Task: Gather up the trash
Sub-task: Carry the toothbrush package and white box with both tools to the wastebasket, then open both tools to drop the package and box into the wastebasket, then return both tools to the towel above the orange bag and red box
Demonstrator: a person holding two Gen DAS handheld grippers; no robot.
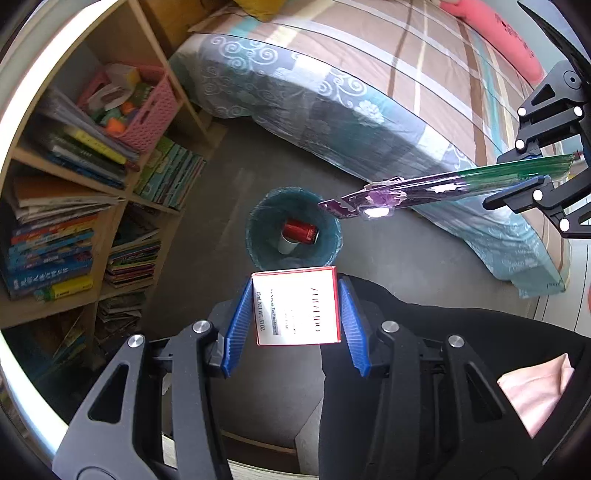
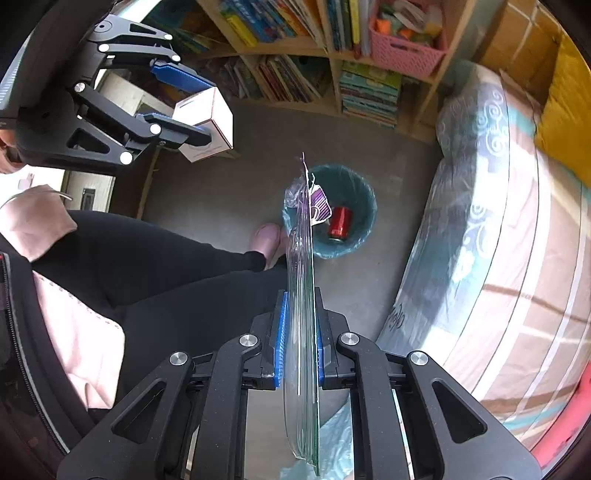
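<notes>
Two light pieces: we pinch the stiff cosmetics box (image 1: pixel 297 306) by its sides in the left gripper (image 1: pixel 295 314), bin (image 1: pixel 293 230) at 12 o'clock; the right gripper (image 2: pixel 299 332) clamps the floppy plastic packaging (image 2: pixel 301 295) edgewise.

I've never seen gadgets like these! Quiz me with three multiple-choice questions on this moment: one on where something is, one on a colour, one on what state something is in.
1. Where is the red can?
A. On the bed
B. Inside the teal bin
C. On the bookshelf

2. What colour is the basket on the bookshelf?
A. Pink
B. Black
C. Yellow

3. What is the left gripper doing?
A. Hanging open and empty
B. Shut on a can
C. Shut on a white box

Answers:
1 B, the can lies in the bin beside a white cup.
2 A, its woven sides are pink.
3 C, the blue pads press the box's two sides, while the right gripper pinches a flat plastic package.
</notes>
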